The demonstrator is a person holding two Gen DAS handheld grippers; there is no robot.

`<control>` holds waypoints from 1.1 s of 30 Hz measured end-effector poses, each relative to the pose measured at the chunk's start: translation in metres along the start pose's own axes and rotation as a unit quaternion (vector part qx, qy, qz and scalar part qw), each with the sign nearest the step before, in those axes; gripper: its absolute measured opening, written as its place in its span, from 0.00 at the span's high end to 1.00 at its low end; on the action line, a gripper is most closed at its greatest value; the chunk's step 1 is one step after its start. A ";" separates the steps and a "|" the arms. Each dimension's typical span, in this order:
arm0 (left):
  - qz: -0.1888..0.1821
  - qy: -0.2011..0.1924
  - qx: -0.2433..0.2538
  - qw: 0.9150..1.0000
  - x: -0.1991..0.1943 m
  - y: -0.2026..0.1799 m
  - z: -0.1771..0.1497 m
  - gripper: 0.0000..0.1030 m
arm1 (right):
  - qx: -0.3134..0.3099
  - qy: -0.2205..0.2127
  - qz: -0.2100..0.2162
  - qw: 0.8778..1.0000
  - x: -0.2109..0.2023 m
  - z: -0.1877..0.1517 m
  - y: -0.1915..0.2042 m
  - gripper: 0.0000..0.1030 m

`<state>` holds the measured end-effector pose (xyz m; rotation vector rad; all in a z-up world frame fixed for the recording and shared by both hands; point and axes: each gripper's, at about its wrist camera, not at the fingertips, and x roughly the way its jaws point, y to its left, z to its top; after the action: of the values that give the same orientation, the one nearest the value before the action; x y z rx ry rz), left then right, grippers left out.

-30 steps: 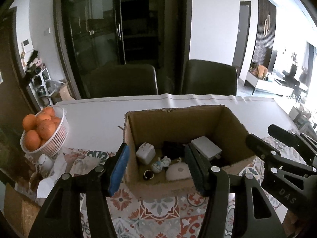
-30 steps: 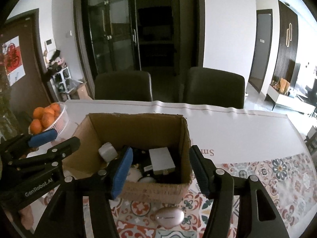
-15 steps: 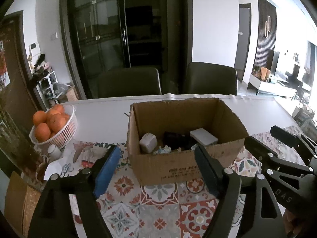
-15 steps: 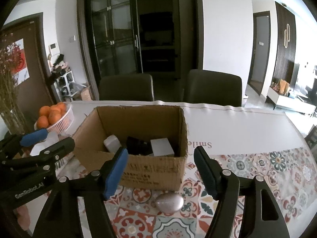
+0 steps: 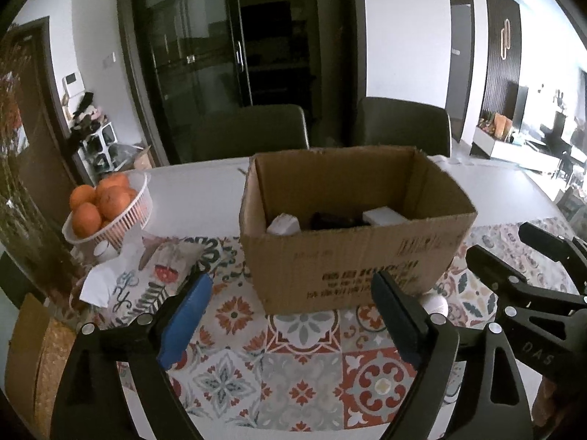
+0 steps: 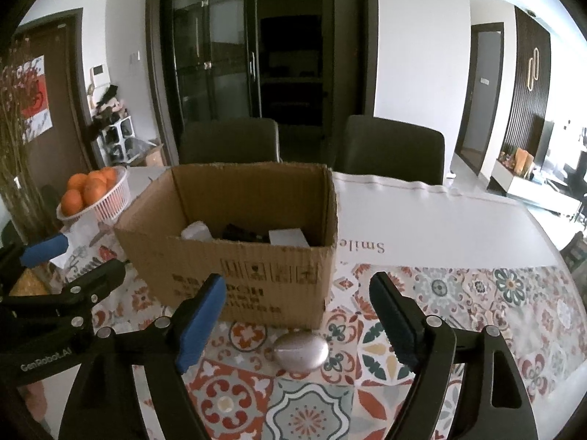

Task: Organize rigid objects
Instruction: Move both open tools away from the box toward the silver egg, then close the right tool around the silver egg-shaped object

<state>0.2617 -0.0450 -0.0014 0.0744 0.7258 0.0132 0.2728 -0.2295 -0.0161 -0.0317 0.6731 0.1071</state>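
On the patterned tile-print tablecloth [image 6: 308, 414] we have an open brown cardboard box [image 6: 242, 278], standing upright at twelve o'clock from both our grippers. Inside it, low against the near wall, we see a rounded white object [image 6: 196, 233] at the left, something black [image 6: 240, 235] in the middle and a white rectangular block [image 6: 288, 237] at the right. A smooth silver egg-shaped object [image 6: 301, 351] lies on the cloth just in front of the box's near right corner, apart from it.

Our right gripper [image 6: 299, 324] has its jaws spread wide, having just been opening; the silver egg sits low between the two fingers, but neither pad touches it. Our left gripper [image 5: 293, 315] is likewise wide apart, its jaws just opened further, holding nothing, with only bare cloth and the box's front wall between its fingers.

At ten o'clock a white ribbed plastic basket of oranges [image 5: 121, 216] rests on the white table [image 6: 458, 227].
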 end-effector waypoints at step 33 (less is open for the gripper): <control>0.013 0.127 -0.002 0.992 0.088 -0.010 -0.067 0.11 | -0.007 0.101 0.010 0.995 0.077 -0.066 -0.007 0.21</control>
<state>0.2829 -0.0472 -0.1106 0.0790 0.9788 0.0502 0.2919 -0.2341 -0.1159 -0.0491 0.8757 0.1298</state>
